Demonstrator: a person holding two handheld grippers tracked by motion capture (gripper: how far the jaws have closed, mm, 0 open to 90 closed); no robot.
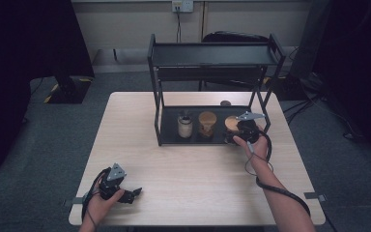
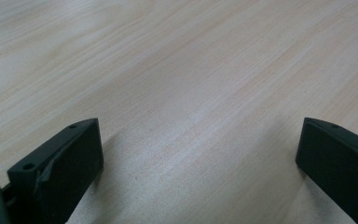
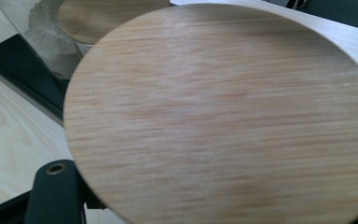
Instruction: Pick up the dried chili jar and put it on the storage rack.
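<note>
Bamboo filled most of our right tool's view: the round lid (image 3: pixel 223 116) of a jar sat right against the camera, with one black jaw showing at the lower left edge of it. From the high view, our right tool (image 1: pixel 240 131) was at the right end of the black rack's (image 1: pixel 160 96) lower shelf, clamped on the jar with the bamboo lid (image 1: pixel 231 123), its jaws as narrow as they went. That jar stood on the shelf, just right of a second lidded jar (image 1: pixel 206 123), and a pale jar (image 1: pixel 185 125) stood left of that. Our left tool (image 1: pixel 125 195) rested at the near left of the light wooden tabletop (image 1: pixel 193 169), well apart from the rack, its jaws wide with nothing but bare wood between them.
</note>
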